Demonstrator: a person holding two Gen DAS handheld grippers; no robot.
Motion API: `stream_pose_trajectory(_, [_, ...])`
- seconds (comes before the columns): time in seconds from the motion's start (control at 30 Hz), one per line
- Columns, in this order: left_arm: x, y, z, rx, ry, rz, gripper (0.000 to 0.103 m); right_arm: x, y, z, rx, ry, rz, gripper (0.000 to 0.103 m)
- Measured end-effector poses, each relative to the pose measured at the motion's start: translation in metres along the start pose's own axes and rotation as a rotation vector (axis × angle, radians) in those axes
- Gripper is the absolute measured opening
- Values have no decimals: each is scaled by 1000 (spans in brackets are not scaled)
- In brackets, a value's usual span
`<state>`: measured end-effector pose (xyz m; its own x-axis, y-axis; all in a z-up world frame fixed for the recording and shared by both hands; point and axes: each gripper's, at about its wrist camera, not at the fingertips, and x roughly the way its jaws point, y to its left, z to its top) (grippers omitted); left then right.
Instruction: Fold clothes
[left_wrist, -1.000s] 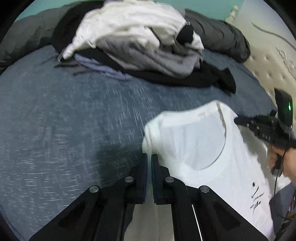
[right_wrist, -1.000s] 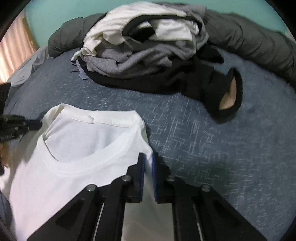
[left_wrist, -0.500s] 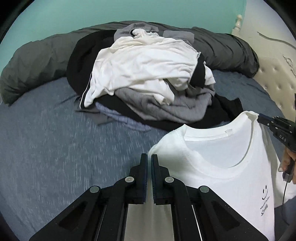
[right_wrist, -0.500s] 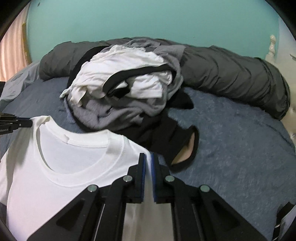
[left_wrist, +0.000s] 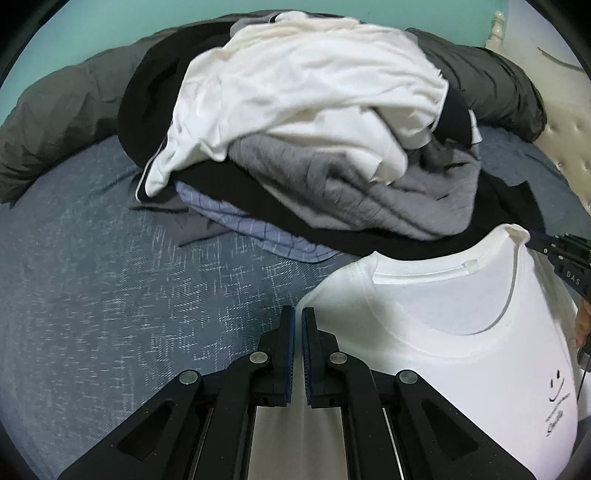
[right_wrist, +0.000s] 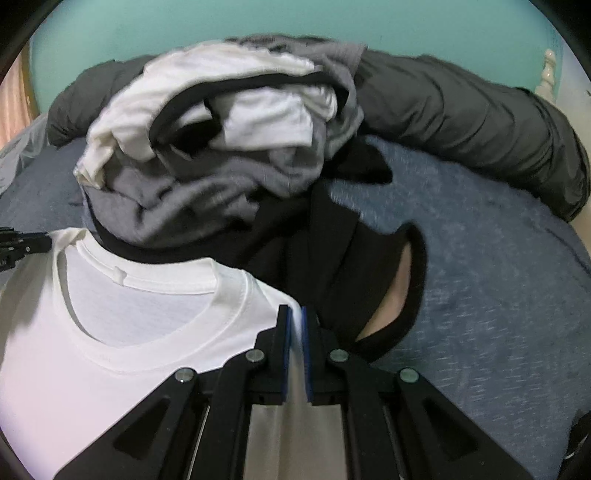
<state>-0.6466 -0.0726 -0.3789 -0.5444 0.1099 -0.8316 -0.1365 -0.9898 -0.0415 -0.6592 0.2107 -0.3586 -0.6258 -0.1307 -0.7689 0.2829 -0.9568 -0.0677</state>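
The left claw (left_wrist: 298, 315) is clamped on one shoulder of a white T-shirt (left_wrist: 443, 354), with a thin strip of white cloth pinched between its blue pads. From this claw the shirt spreads out to the right, collar up, with its round neck opening facing the camera and a small tag at the back of the collar. A little smiley face and a line of dark script sit low on the chest at the right edge. The right claw (right_wrist: 293, 314) is pressed shut on the other shoulder of the same T-shirt (right_wrist: 122, 354), and from there the shirt runs off to the left. Each claw shows up at the far shoulder in the other camera: the right claw (left_wrist: 535, 242) at the right edge of the left view, the left claw (right_wrist: 46, 240) at the left edge of the right view. The shirt hangs stretched between the two over a blue bed (left_wrist: 110, 295).

Just past the collar lies a pile of clothes (left_wrist: 314, 129): a white top above, grey knit below it, black cloth and a pale checked piece at the bottom. A black garment (right_wrist: 369, 280) trails out of the pile on the right side. Behind the pile runs a rolled dark grey quilt (right_wrist: 480, 122), against a teal wall (right_wrist: 406, 22).
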Motion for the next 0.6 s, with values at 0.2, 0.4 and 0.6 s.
stream_pose_trajectory(0.2, [8,1,-11,-6,-17,-23,5,21,-3,-10,27,48,38,7])
stream_pose_trajectory(0.4, [-21,-1,-12,-8,-79,-36,14,-3,-14,-10,49,-14,69,13])
stream_pose_trajectory(0.6, [-48,10,-16,-79,-101,-81,34,-37,-30,-11,133,-84,102,19])
